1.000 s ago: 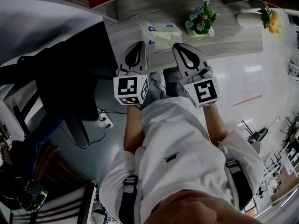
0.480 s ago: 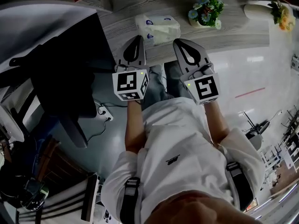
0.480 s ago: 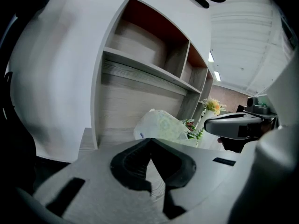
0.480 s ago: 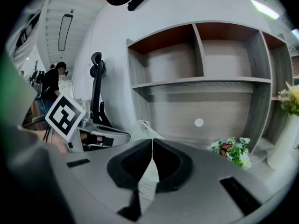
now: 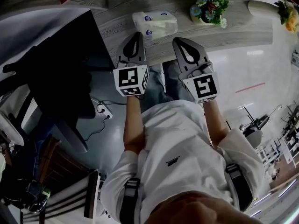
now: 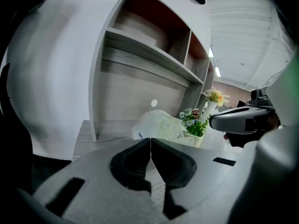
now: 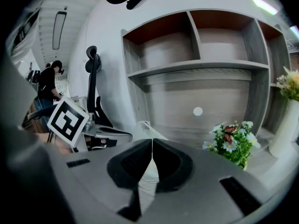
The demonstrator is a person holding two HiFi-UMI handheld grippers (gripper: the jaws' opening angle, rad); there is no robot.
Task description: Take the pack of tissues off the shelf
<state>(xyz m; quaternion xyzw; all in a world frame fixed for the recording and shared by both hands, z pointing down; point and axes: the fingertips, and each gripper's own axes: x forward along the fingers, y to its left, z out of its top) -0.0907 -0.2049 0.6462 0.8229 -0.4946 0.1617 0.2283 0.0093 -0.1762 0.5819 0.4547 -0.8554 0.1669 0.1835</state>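
My left tool [image 5: 136, 35] has its jaws pressed together with nothing between them; in the left gripper view the two dark pads meet along one line [image 6: 150, 143]. My right tool [image 5: 180, 41] is the same, jaws closed on nothing, the pads meeting edge to edge in the right gripper view [image 7: 152, 143]. The tools are side by side, held out in front of the wearer's white shirt [image 5: 180, 148], each with its marker cube towards the body. Both tips point at the shelf [image 5: 233, 31].

Just beyond the left tool's tip lies the pack of tissues [image 5: 155, 24], a pale soft pack with blue print, flat on the wood-grain ledge of the shelf. The left tool's tip is just short of the pack's near edge; I can't tell whether it touches. The right tool's tip is beside the pack's right end and clear of it. In the left gripper view the pack [image 6: 158, 124] sits right above the closed jaws, and in the right gripper view it shows [image 7: 145, 126] slightly to their left.

To the right of the pack stands a small flower pot [image 5: 209, 9], near it but apart. Farther right is a white vase [image 5: 259, 6] with yellow flowers. The upper compartments [image 7: 196, 41] rise behind the ledge, and an office chair [image 7: 93, 73] stands to the left of the shelf.
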